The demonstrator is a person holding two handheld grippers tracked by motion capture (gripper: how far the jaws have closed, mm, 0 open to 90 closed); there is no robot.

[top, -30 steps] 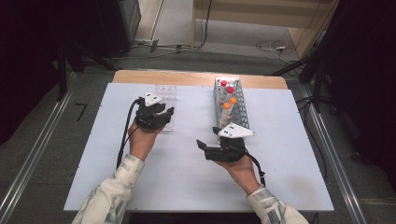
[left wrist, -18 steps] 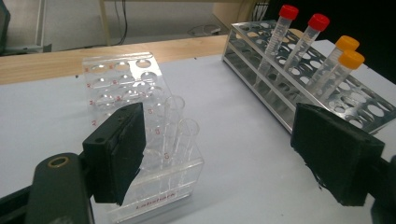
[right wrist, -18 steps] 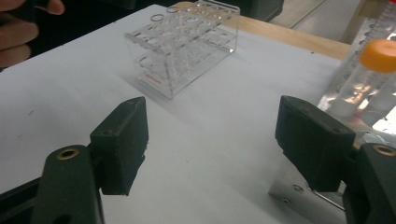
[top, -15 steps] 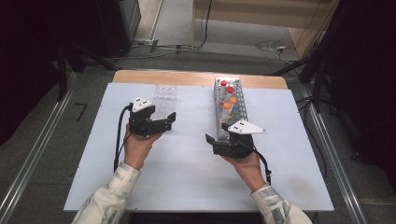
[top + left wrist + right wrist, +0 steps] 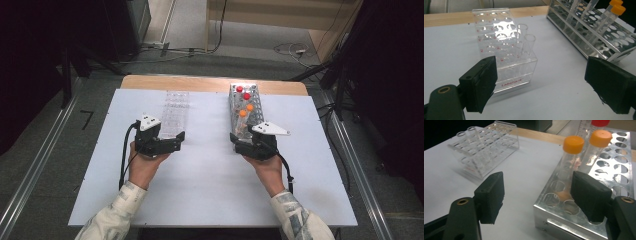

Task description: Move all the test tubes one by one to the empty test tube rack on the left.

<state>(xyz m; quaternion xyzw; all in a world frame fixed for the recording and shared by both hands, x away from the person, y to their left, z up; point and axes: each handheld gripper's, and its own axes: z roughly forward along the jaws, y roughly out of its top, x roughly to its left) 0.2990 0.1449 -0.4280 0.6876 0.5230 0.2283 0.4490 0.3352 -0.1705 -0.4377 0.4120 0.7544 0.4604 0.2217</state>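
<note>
A clear plastic rack stands left of centre and holds two open glass tubes at its near end. To the right, a metal rack carries two orange-capped tubes and, farther back, red-capped tubes. My left gripper is open, just short of the clear rack's near end. My right gripper is open too. The metal rack's near corner lies between its jaws, and they hold nothing.
Both racks rest on a white table top, with a wooden strip along its far edge. A cable trails from the left gripper. Bare white surface lies between the two racks and in front of the hands.
The left gripper has drawn back toward the person, off the clear rack's near end. The right gripper has shifted right and slightly forward, up to the metal rack's near end.
</note>
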